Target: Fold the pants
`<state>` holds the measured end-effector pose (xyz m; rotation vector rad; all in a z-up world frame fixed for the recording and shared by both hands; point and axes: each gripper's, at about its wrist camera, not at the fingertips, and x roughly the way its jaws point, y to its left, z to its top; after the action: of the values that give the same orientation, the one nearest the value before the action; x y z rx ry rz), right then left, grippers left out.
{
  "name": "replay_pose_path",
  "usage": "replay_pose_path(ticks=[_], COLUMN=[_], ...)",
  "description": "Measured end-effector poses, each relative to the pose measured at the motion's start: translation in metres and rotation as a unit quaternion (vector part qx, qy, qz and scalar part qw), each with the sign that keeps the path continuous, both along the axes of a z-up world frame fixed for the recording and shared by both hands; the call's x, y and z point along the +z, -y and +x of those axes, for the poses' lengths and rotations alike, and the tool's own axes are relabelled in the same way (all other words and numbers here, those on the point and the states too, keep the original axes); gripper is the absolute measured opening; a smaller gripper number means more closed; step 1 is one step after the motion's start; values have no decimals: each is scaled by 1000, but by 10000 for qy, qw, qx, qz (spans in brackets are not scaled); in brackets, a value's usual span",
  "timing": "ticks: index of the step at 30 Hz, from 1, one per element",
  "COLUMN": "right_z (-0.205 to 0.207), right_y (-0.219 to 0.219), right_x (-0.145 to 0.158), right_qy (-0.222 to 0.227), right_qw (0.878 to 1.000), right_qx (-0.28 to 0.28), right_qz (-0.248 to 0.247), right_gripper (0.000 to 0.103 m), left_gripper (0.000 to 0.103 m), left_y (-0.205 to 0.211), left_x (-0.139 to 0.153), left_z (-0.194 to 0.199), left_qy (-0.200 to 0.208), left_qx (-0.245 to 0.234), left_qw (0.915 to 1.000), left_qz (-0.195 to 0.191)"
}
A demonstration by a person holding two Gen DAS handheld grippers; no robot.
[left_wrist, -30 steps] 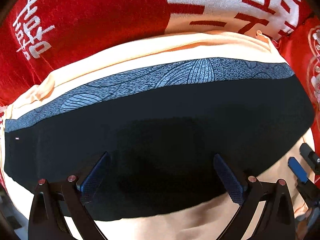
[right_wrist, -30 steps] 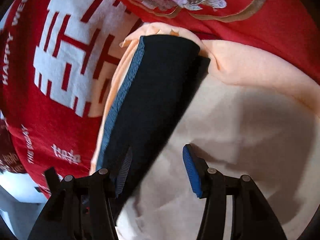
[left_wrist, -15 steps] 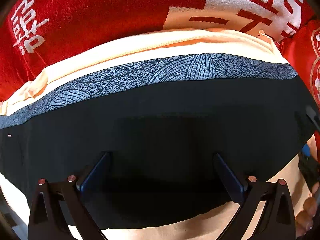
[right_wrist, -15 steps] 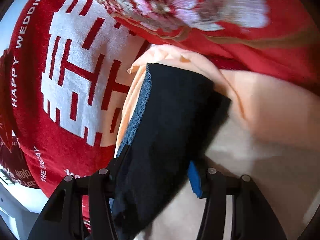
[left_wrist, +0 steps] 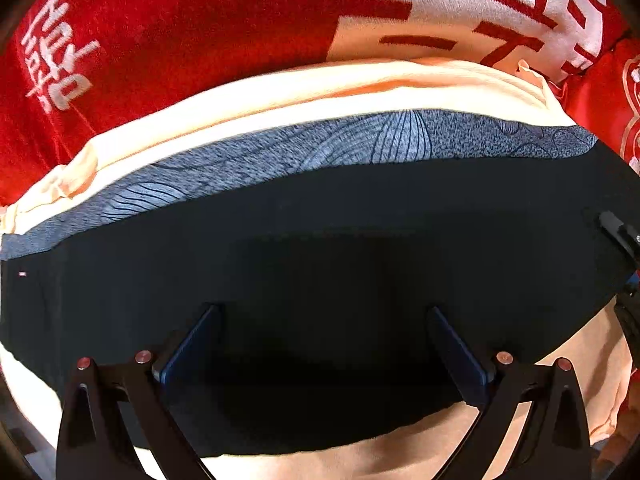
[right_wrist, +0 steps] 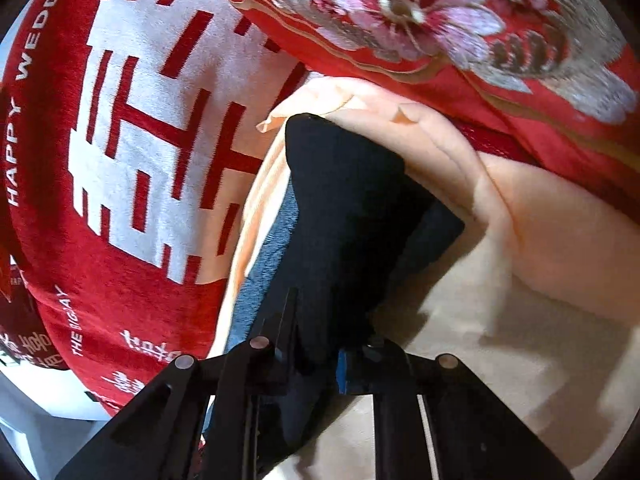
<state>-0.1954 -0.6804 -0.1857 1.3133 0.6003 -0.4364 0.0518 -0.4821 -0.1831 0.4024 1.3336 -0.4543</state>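
The dark navy pants [left_wrist: 320,248] lie folded across a peach cloth [left_wrist: 280,92], with a blue-grey patterned band [left_wrist: 360,144] along their far edge. My left gripper [left_wrist: 322,332] is open, its fingers wide apart just over the pants' near part. My right gripper [right_wrist: 316,344] is shut on the pants' end [right_wrist: 344,200], and the cloth rises in a fold from its jaws. The right gripper's tip [left_wrist: 616,226] shows at the right edge of the left wrist view.
A red blanket with white characters [right_wrist: 140,128] lies under the peach cloth [right_wrist: 540,260]. A red embroidered flower cover [right_wrist: 420,4] lies beyond. A pale floor [right_wrist: 36,412] shows at lower left past the blanket's edge.
My right gripper has closed on the end of the pants, from open a second ago. My left gripper stays open and has moved slightly in over the pants.
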Motion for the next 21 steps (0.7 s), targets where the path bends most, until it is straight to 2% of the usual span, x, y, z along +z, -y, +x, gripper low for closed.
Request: replay_pose_path(ticks=[2, 3, 5, 6, 7, 9, 10, 12, 15, 21], right_z=[3, 4, 8, 11, 14, 21, 25, 34, 49, 86], right_y=[-2, -3, -7, -9, -12, -21, -26, -37, -53, -102], right_x=[10, 14, 26, 32, 38, 49, 55, 68, 83, 114], right_qy=[39, 44, 39, 17, -8, -130, -202, -339, -458, -639], right_qw=[9998, 9997, 9989, 9983, 9973, 9943, 9919, 9854, 9760, 9470], right_qx=[126, 180, 322, 399, 489, 725, 813, 1032, 1295, 2011], right_qz=[-114, -166, -332, -431, -541, -766, -950, -1311, -1691, -2424], right_gripper=[14, 14, 14, 14, 14, 13, 13, 13, 13, 13], left_gripper=[102, 98, 98, 96, 87, 86, 86, 86, 86, 86], left_y=[-1, -2, 3, 5, 6, 10, 8, 8, 6, -1], left_x=[17, 22, 26, 24, 19, -2, -5, -4, -4, -1], left_z=[-1, -2, -5, -6, -8, -12, -16, -21, -19, -20], left_qy=[276, 315, 258, 207, 140, -249, -72, 67, 48, 87], left_qx=[-17, -36, -159, -209, -253, -342, -340, -401, -416, -581], left_qw=[9993, 9989, 9980, 9980, 9982, 9981, 9979, 9975, 9970, 9948], left_qz=[-259, -357, -547, -559, -522, -456, -547, -576, -654, -835])
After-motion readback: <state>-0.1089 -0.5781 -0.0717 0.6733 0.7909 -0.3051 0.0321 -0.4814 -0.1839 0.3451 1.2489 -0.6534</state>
